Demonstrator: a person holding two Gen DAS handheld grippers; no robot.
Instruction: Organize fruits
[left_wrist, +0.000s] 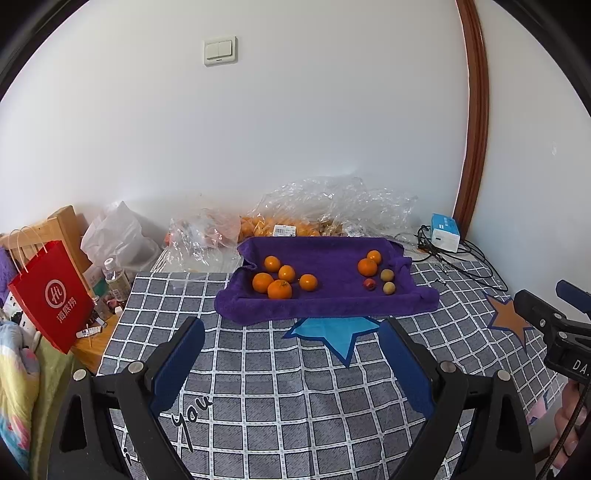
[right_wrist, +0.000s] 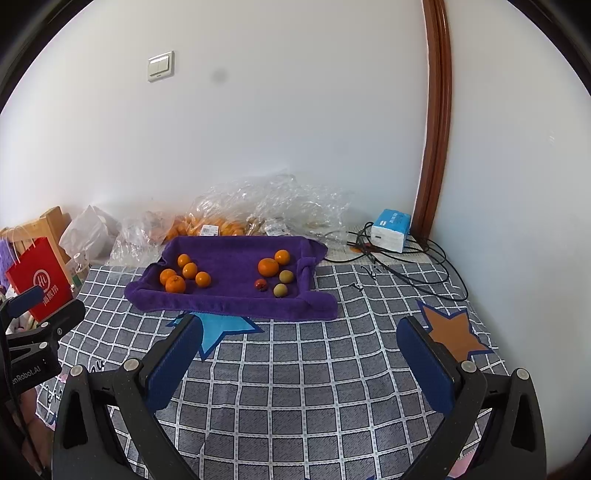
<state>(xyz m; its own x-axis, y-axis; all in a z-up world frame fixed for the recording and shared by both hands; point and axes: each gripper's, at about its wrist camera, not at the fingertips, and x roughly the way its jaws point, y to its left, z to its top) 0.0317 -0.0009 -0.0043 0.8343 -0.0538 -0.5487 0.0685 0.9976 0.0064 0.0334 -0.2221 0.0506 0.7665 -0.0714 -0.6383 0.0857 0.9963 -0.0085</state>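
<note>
— White wall behind, with a light switch (left_wrist: 220, 50), and a brown door frame (left_wrist: 476, 110) on the right. What carries the fruit?

— Checked grey cloth (left_wrist: 280, 376) with star patches covers the surface; whether it is a bed or a table I cannot tell. On its far middle lies a purple towel (left_wrist: 332, 295) with rolled-up edges, like a shallow tray.

— And the fruit?

— Five oranges (left_wrist: 280, 280) cluster on the towel's left part, close together. On the right part sit two more oranges (left_wrist: 368, 266), two small yellowish fruits (left_wrist: 387, 275) just beside them, and one small red fruit (left_wrist: 369, 284) near those. Both groups are well apart.

— What lies beyond?

— Crumpled clear plastic bags (left_wrist: 332, 206) against the wall, with more orange fruit inside. A blue-and-white box (left_wrist: 445, 232) with black cables stands far right; a red paper bag (left_wrist: 51, 295) hangs at the left.

— The tongs?

— Left tongs (left_wrist: 291, 332) hover over the near cloth, blue pads spread wide, grasping nothing. Right tongs (right_wrist: 300, 330) are likewise released and empty, short of the towel. Each appears at the edge of the other's view.
</note>
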